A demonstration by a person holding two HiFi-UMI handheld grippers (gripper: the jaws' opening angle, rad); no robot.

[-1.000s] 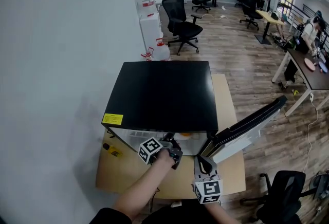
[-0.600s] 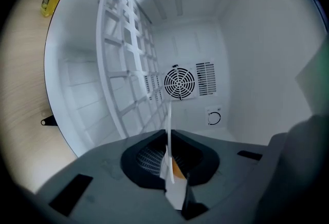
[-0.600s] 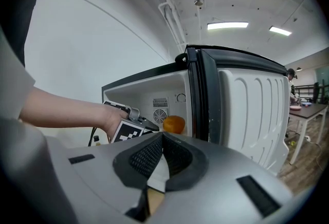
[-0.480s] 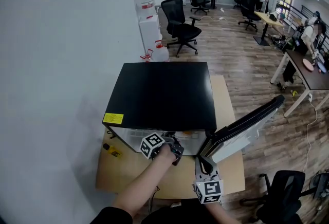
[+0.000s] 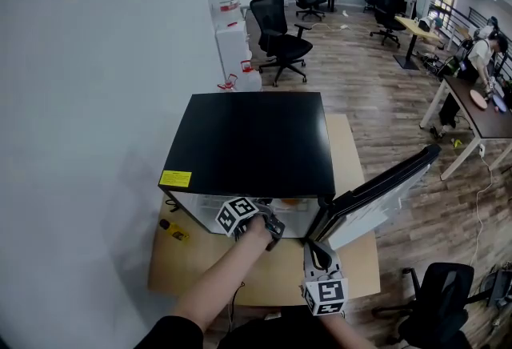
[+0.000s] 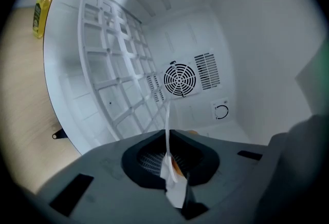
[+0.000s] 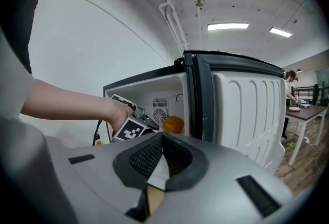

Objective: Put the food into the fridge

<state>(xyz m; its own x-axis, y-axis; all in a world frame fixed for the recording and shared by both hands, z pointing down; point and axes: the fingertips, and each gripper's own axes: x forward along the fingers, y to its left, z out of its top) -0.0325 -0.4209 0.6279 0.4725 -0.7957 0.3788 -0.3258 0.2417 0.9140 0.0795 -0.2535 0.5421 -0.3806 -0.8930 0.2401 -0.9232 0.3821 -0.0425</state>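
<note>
Well, L gripper (image 6: 168,138) & R gripper (image 7: 162,138) jaws together; prob. an orange (image 7: 174,124) half-hidden in fridge (image 5: 248,139).

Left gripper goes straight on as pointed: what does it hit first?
Probably the orange food just beyond the shut left gripper; missing that, the fridge back wall near the fan grille. Depth unclear.

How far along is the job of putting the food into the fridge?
Done: the fridge door is open and an orange food lies inside. In hand: the left tongs are at the opening, shut and empty. Left: a yellow bottle is outside on the table; perhaps it goes in too.
</note>
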